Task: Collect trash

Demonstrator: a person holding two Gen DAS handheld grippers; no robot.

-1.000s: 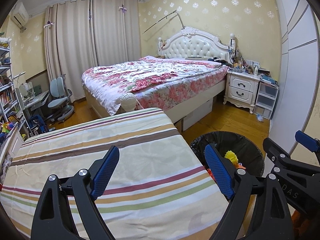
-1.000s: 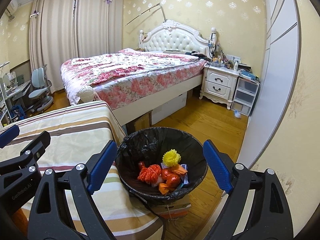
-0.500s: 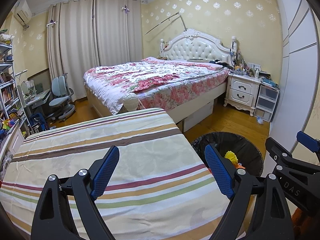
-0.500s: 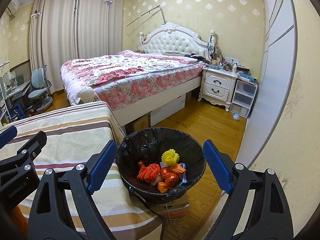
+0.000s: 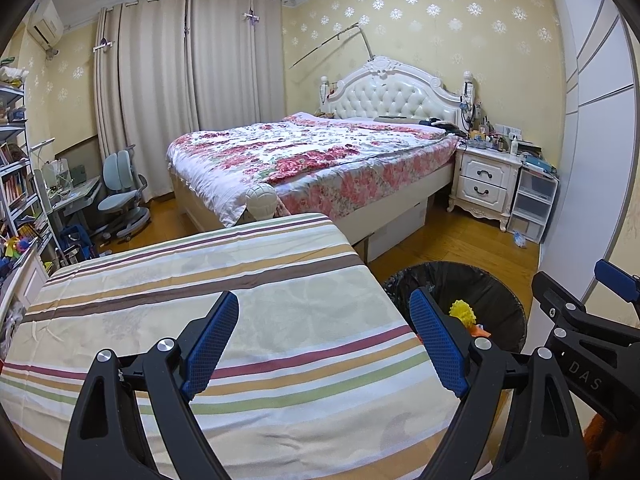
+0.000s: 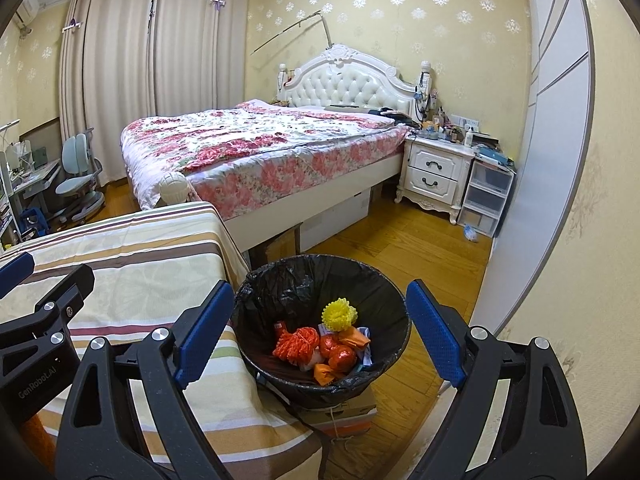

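Left wrist view: the left gripper [image 5: 324, 340] hangs above a table draped in a striped cloth [image 5: 224, 300], its two blue-padded jaws spread wide with nothing between them. Just past the right jaw, beside the table's edge, stands a round bin lined with a black trash bag [image 5: 480, 280]; a yellow pom-like scrap [image 5: 461, 312] shows inside it. At the far right edge, part of the right gripper [image 5: 618, 288] enters this view, black with blue pads.

Right wrist view: the right gripper [image 6: 320, 332] is also wide open and empty, and the bin [image 6: 280, 288] sits framed between its jaws, on the floor side of the table. The collected trash lies at the bottom of the bin: a yellow pom, an orange mesh bundle [image 6: 298, 342], shiny red-orange wrappers [image 6: 343, 356] and a bit of blue-white paper. The bin rests on a cardboard box [image 6: 352, 408]. Left of the left jaw, the other gripper pokes in above the striped cloth. Beyond both grippers stands a bed with a floral quilt [image 6: 256, 140] and a white nightstand [image 6: 434, 172].
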